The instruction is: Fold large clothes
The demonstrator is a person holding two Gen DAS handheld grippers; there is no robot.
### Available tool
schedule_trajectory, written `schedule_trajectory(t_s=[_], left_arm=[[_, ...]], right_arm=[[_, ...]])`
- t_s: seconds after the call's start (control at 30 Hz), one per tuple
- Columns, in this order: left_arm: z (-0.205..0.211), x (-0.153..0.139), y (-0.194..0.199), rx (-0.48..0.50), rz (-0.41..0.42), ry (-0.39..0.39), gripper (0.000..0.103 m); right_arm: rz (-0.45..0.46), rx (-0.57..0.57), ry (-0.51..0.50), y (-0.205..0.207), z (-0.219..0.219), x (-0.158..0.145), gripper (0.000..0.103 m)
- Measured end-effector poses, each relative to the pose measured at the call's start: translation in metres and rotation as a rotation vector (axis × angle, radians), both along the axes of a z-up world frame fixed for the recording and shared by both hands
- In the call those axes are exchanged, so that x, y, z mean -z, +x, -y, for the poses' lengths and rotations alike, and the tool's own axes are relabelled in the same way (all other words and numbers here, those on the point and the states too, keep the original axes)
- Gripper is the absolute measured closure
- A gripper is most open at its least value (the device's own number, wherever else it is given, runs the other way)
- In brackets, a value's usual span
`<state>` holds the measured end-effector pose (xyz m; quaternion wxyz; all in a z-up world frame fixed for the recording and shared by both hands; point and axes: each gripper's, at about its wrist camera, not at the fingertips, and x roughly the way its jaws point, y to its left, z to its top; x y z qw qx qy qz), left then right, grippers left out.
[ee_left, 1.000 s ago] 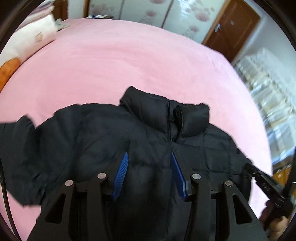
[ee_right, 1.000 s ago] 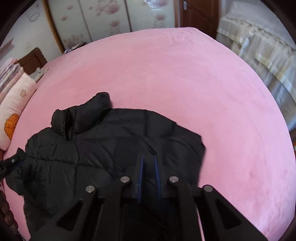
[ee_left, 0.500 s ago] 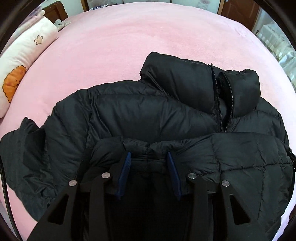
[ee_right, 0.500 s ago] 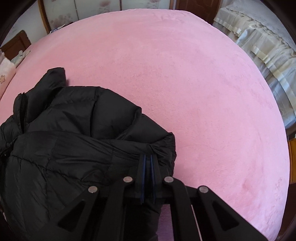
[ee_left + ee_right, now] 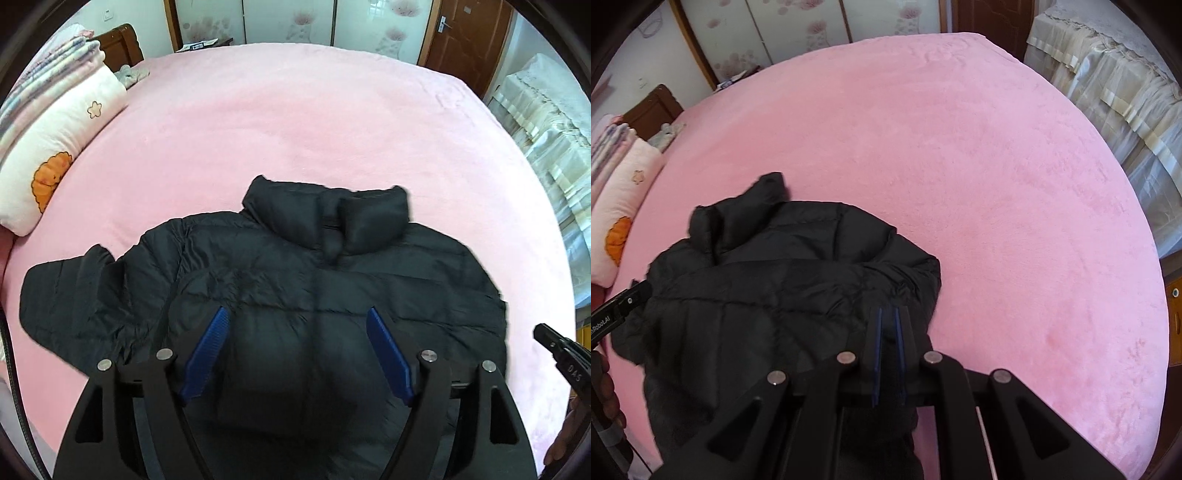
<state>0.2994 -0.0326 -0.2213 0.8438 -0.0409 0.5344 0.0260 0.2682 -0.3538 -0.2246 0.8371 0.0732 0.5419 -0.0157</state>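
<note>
A black puffer jacket (image 5: 314, 280) lies on the pink bed (image 5: 277, 129), collar away from me, lower half folded up over the chest. One sleeve sticks out at the left (image 5: 62, 291). My left gripper (image 5: 297, 314) is open, hovering over the folded-up hem without holding it. In the right wrist view the jacket (image 5: 783, 288) lies to the left, and my right gripper (image 5: 888, 314) is shut on the jacket's right edge. The right gripper also shows at the left wrist view's right edge (image 5: 557, 354).
A white pillow with an orange print (image 5: 55, 162) and folded blankets (image 5: 48, 70) lie at the bed's left. A lace-covered piece of furniture (image 5: 1115, 88) stands beyond the bed's right edge. Wardrobe doors (image 5: 295, 18) and a brown door (image 5: 469, 40) stand behind.
The left gripper has opened wide, released the folded hem and pulled back and up. The right gripper stays shut on the jacket edge, with the camera drawn back a little.
</note>
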Motion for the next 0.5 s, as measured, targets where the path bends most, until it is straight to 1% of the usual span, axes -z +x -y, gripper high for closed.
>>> schedule_trajectory(t_s=[0.03,0.17,0.23,0.37,0.43,0.5], left_arm=[[0.008,-0.01,-0.005,-0.001,-0.001,-0.005,0.027],[0.018,-0.046,-0.029,-0.01,0.026,-0.028,0.027],[0.025,-0.063,-0.043,-0.017,0.044,-0.04,0.026],[0.032,-0.099,-0.07,-0.052,0.079,-0.037,0.021],[0.031,-0.112,-0.081,-0.069,0.092,-0.051,0.02],[0.027,-0.121,-0.09,-0.085,0.088,-0.065,0.02]], right_arm=[[0.0,-0.007,0.006,-0.001,0.006,-0.003,0.096],[0.009,-0.042,0.037,-0.016,0.006,-0.028,0.094],[0.012,-0.061,0.047,-0.023,0.006,-0.039,0.088],[0.041,-0.098,0.097,-0.036,0.004,-0.067,0.076],[0.062,-0.1,0.124,-0.041,0.004,-0.081,0.066],[0.09,-0.097,0.148,-0.045,0.001,-0.093,0.063]])
